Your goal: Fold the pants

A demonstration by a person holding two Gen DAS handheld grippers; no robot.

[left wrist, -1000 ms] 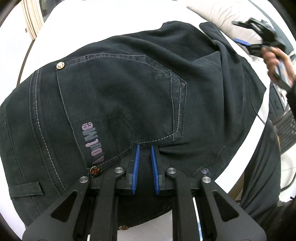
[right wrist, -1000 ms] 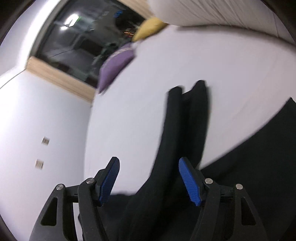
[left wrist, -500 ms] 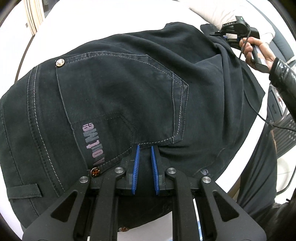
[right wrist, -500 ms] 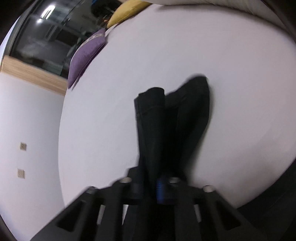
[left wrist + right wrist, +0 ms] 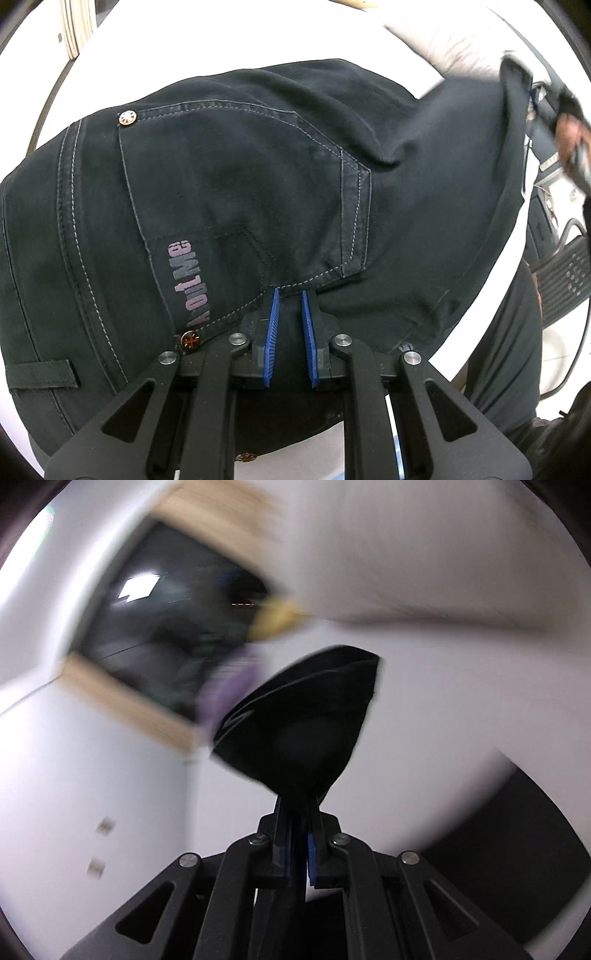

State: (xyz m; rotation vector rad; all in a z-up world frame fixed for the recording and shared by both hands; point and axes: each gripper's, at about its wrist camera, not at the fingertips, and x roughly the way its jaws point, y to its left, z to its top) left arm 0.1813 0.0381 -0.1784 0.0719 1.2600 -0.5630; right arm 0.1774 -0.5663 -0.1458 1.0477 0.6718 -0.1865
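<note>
the black pants (image 5: pixel 236 192) lie spread over a white bed (image 5: pixel 207 44), seat side up, with a back pocket (image 5: pixel 243 184) outlined in pale stitching, a faded purple print (image 5: pixel 188 280) along the pocket's edge and metal rivets (image 5: pixel 127 118) at its corners; a belt loop (image 5: pixel 40 374) shows at the lower left; the left gripper (image 5: pixel 288 295) points steeply down at the fabric just under the pocket's lower seam, its blue pads (image 5: pixel 272 332) drawn close with only a narrow gap, and dark cloth sits between them, pinched in a fold of the pants; at the far right edge of the left wrist view a blurred hand (image 5: pixel 570 136) grips the other tool beside a lifted stretch of leg; in the right wrist view the right gripper (image 5: pixel 297 805) has just clamped down, its jaws pressed together on the hem end (image 5: pixel 303 720) of the pant legs, which fans out dark above the fingertips, raised off the bed; behind it, heavily blurred, are a dark window with a wooden frame (image 5: pixel 122 705), a purple cushion (image 5: pixel 232 686), a yellow cushion (image 5: pixel 277 620) and a pale pillow (image 5: pixel 424 572).
</note>
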